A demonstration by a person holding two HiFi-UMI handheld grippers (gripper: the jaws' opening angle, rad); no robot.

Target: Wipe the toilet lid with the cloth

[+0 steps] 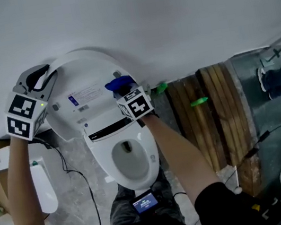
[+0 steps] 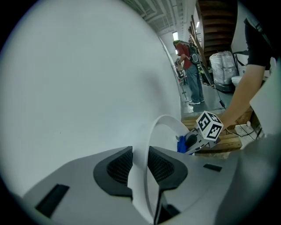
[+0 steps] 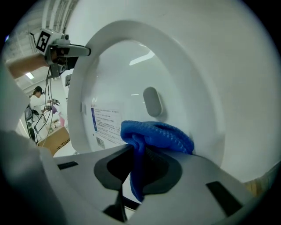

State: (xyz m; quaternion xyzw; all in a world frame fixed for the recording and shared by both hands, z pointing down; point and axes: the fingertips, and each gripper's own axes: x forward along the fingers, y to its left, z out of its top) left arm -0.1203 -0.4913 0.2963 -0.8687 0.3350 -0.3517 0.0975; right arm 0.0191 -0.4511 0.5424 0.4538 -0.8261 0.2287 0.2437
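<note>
— Claws first: what does each one hold?
— The right gripper point(image 3: 131, 160) is clamped on a bunched blue cloth point(image 3: 156, 134), which seems to rest against the inner face of the raised toilet lid point(image 3: 131, 74), near its three o'clock edge in the head view. The left gripper point(image 2: 140, 163) pinches the lid's rim at ten o'clock.
— How far along?
— Mid-wipe, I judge. No streaks show, so the wiped area can't be read. The label point(image 3: 107, 125) side probably remains.
— Do the views differ?
— Only the head view shows the bowl point(image 1: 133, 161) at six o'clock. Only the right gripper view shows the lid's oval bumper point(image 3: 152, 102).
</note>
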